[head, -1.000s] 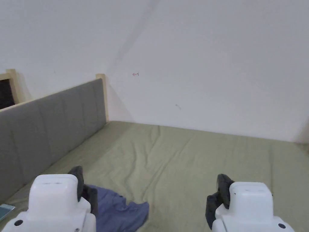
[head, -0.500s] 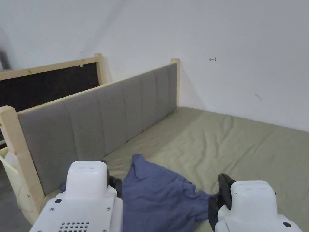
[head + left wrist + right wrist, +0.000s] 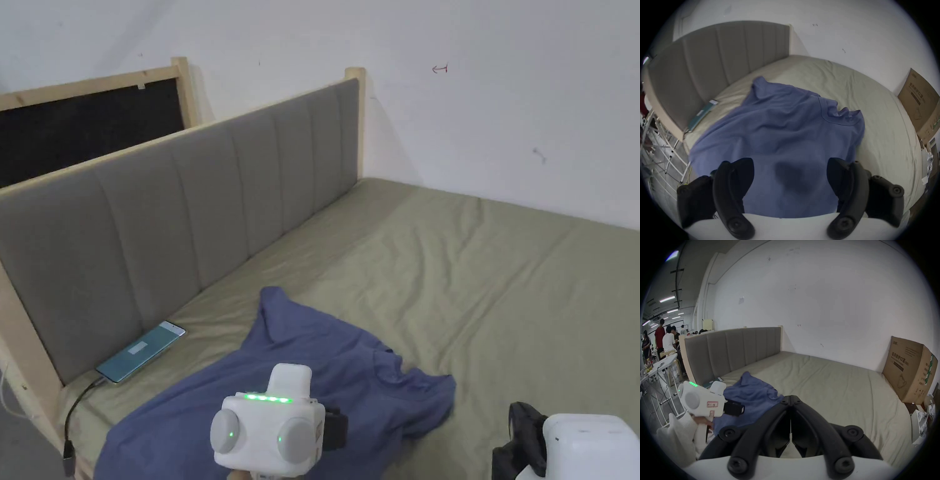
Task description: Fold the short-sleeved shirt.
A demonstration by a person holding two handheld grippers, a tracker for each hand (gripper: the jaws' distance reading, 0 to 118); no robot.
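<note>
The bed [image 3: 500,281] in front of you is covered with an olive-green sheet, creased in long shallow folds. Its grey padded headboard [image 3: 187,206], framed in pale wood, runs along your left side and ends at the white wall [image 3: 500,94].

A brown cardboard box [image 3: 909,369] stands on the far right end of the bed, against the wall.

The short-sleeved shirt [image 3: 325,369] is blue and lies unfolded and rumpled on the near left part of the bed, close to the headboard. In the left gripper view one sleeve [image 3: 760,86] points toward the headboard, and the neckline [image 3: 834,115] lies bunched at the right edge of the cloth. The near part of the shirt reaches the bed edge closest to you.

Your left gripper [image 3: 790,175] is above the near half of the shirt. Its jaws stand wide apart with blue fabric visible between them, and they clamp nothing. In the head view its white body carries a row of green lights. In the right gripper view your left hand [image 3: 702,421] grips its handle.

Your right gripper [image 3: 790,398] is at the lower right of the head view, to the right of the shirt, over bare sheet. Its jaws are closed tip to tip, with nothing between them.

A phone [image 3: 140,351] lies flat on the sheet at the foot of the headboard, just beside the shirt, with a cable [image 3: 78,406] running off the bed edge.
</note>
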